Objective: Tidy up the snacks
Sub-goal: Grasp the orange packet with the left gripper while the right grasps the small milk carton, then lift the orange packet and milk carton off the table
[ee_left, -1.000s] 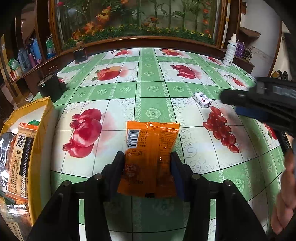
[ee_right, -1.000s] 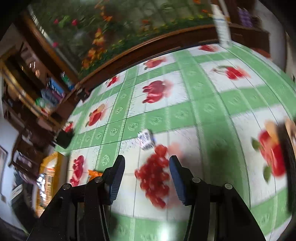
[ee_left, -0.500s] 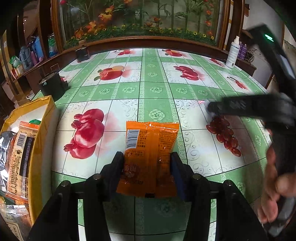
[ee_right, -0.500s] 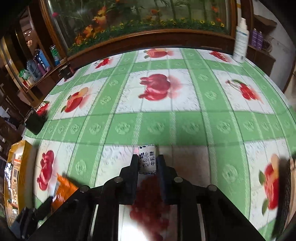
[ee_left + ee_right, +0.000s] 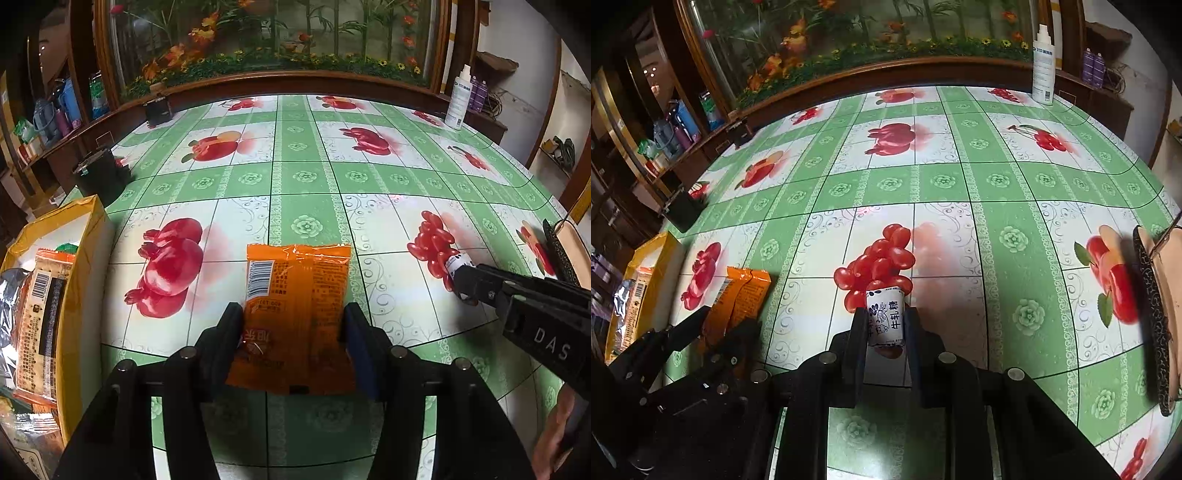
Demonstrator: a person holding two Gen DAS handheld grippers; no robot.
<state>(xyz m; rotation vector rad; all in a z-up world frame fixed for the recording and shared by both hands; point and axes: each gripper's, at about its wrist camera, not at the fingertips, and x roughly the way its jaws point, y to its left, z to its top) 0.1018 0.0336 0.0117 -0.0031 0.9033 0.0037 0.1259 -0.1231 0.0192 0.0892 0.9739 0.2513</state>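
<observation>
Table (image 5: 306, 177): green-and-white checked cloth with red fruit prints, takes up most of both views.

Yellow box (image 5: 83, 280) at the table's left edge, open top. Inside: several flat snack packs lying lengthwise, one tan pack with a barcode (image 5: 40, 291) on top, silver foil wrappers beside and below it. Rest of the contents too cramped to tell.

Orange snack packet (image 5: 295, 295): flat on the table near the front edge, just right of the yellow box with a gap between them. Long axis runs straight away from the left camera, crimped end pointing to the far side, barcode side up. It sits between the fingers of the left gripper (image 5: 291, 325); jaws are opening, the left pad at the packet's edge, the right pad barely touching or just clear, can't tell which.

Milk candy (image 5: 885, 317): small white wrapped block with dark print, well right of the orange packet, over the red berry print. Long axis along the fingers, pointing away. Right gripper (image 5: 884, 325) is clamped on it, pads pressing both sides.

Dark-rimmed tray (image 5: 1152, 321) at the right edge, contents not visible.
</observation>
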